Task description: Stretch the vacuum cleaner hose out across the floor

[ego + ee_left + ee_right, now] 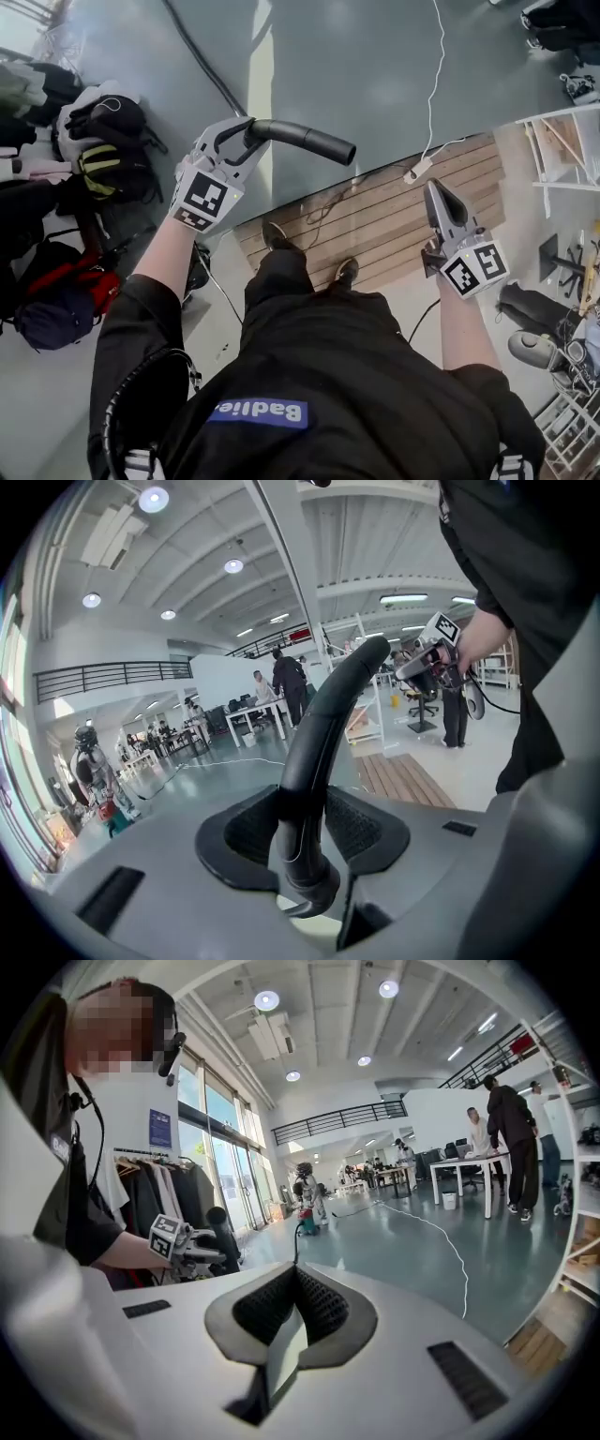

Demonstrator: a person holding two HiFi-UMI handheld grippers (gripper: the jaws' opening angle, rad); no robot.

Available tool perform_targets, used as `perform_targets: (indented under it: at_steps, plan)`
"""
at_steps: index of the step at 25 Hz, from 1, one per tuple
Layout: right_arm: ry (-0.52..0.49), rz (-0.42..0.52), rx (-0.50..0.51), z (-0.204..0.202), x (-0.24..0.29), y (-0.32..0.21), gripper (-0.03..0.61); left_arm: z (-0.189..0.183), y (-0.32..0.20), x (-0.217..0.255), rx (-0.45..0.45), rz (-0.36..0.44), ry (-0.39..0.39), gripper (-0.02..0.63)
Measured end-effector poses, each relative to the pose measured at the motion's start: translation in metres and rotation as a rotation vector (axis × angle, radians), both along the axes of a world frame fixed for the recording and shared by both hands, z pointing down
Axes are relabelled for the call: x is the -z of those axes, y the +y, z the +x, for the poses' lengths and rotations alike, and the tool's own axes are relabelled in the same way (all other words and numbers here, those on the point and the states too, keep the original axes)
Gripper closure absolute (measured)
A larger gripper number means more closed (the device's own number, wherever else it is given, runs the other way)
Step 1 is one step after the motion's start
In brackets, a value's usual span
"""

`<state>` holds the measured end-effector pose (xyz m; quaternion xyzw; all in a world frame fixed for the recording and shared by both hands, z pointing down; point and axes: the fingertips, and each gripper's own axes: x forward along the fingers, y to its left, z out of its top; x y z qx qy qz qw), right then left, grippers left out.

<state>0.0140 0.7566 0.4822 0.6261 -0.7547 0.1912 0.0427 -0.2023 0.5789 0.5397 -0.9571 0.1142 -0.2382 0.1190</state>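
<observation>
Two grippers: your left gripper (pixel 247 137) squeezes the end of the black hose (pixel 309 141); your right gripper (pixel 437 190) has its jaws closed tight together.

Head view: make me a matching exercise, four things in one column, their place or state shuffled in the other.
1. left tool
2. right tool
3. white cable
4. wood deck

a. under the shoes
b. shut, empty
c. on the grey floor
d. shut on the hose

Pairs: 1-d, 2-b, 3-c, 4-a
</observation>
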Motion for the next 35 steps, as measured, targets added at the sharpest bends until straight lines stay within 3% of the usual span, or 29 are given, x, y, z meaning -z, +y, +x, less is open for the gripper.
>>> perform_targets:
  at_steps: [5,9,15,23,29,35]
  plan:
    - [0.009,-0.073,0.013,0.039,-0.084,0.065,0.575,0.040,0.043,-0.093,-0.036,0.009,-0.103,0.453]
    - [0.003,-0.136,0.033,0.034,-0.113,0.120,0.575,0.067,0.074,-0.180,-0.114,-0.039,-0.223,0.453]
    - [-0.072,-0.213,-0.047,0.041,-0.159,0.156,0.575,0.123,0.108,-0.283,-0.248,-0.091,-0.346,0.453]
    - [-0.095,-0.234,-0.151,0.069,-0.209,0.168,0.575,0.206,0.129,-0.384,-0.408,-0.136,-0.425,0.454]
    - [-0.105,-0.258,-0.337,0.093,-0.248,0.224,0.575,0.258,0.146,-0.455,-0.505,-0.147,-0.480,0.456]
    - [-0.117,-0.314,-0.460,0.098,-0.286,0.271,0.575,0.299,0.158,-0.519,-0.553,-0.122,-0.508,0.457]
